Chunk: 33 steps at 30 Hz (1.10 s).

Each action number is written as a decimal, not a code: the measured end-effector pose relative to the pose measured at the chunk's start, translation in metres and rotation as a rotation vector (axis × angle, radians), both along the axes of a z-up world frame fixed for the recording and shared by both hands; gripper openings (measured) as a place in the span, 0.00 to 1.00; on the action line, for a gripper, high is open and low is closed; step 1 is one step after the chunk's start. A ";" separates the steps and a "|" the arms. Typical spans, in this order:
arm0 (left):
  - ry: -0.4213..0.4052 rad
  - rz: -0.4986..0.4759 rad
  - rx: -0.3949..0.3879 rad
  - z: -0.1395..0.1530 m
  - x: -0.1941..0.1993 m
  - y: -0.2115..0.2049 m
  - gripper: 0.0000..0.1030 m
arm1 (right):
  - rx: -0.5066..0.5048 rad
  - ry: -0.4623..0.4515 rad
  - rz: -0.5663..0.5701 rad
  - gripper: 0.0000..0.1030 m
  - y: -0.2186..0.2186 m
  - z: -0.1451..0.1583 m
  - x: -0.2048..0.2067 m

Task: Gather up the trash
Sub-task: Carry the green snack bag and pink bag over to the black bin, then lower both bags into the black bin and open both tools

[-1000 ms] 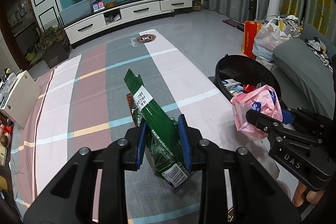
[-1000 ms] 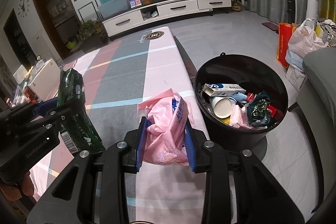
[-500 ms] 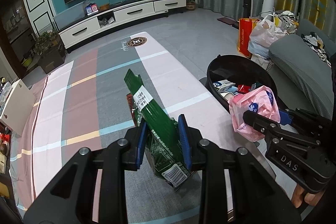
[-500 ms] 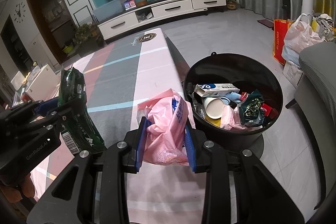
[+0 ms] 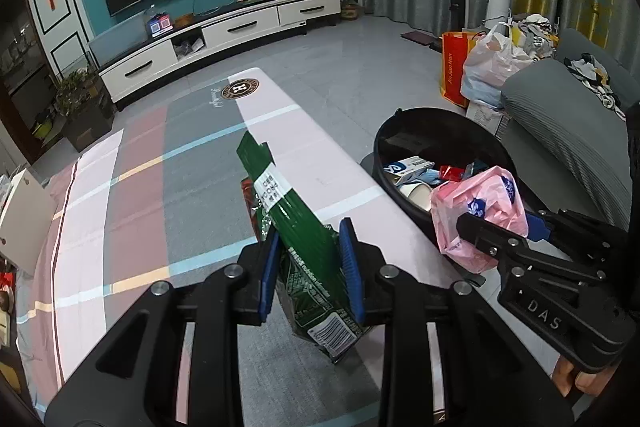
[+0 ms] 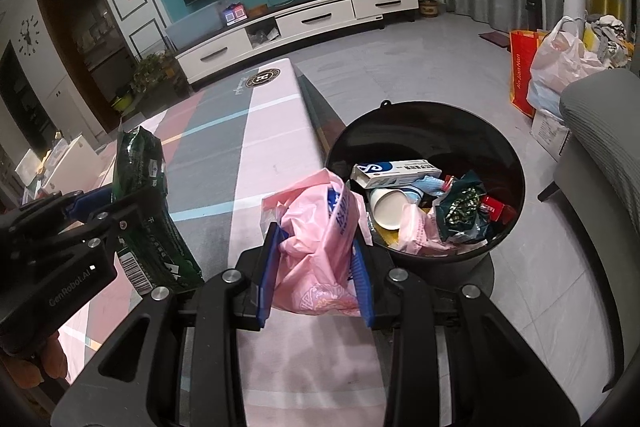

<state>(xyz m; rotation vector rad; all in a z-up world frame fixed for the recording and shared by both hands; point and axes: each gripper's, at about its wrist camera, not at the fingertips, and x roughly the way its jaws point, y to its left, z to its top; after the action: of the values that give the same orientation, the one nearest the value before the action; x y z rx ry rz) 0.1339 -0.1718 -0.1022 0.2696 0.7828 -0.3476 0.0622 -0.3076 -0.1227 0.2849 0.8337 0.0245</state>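
Observation:
My left gripper (image 5: 311, 269) is shut on a green snack packet (image 5: 296, 227), held above the striped table (image 5: 200, 187). The same green snack packet (image 6: 148, 219) shows at the left of the right wrist view, pinched in the left gripper (image 6: 96, 205). My right gripper (image 6: 316, 277) is shut on a crumpled pink plastic bag (image 6: 316, 247), just left of the black trash bin (image 6: 424, 115). In the left wrist view the pink plastic bag (image 5: 480, 211) hangs at the near rim of the trash bin (image 5: 440, 119), held by the right gripper (image 5: 496, 227).
The bin holds a white and blue box (image 6: 396, 173), a paper cup (image 6: 390, 213) and several wrappers. A grey sofa (image 5: 568, 139) stands right of it. Bags (image 5: 488, 67) sit on the floor behind. A TV cabinet (image 5: 224, 35) lines the far wall.
Both grippers have drifted right toward the bin with their loads; the bin sits nearer the centre of the right wrist view. Neither grip has changed.

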 end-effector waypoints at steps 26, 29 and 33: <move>-0.024 -0.105 0.013 0.000 0.018 -0.056 0.29 | -0.006 -0.001 -0.102 0.34 -0.047 -0.005 0.005; -0.025 -0.117 0.012 0.001 0.020 -0.064 0.29 | -0.008 0.000 -0.112 0.34 -0.052 -0.006 0.006; -0.030 -0.131 0.012 0.001 0.024 -0.074 0.29 | -0.009 0.004 -0.128 0.34 -0.058 -0.008 0.008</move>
<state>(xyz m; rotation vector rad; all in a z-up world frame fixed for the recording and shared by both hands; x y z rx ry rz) 0.1575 -0.2461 -0.1014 0.3379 0.7395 -0.4610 0.0698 -0.3659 -0.1311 0.3296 0.8177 -0.0993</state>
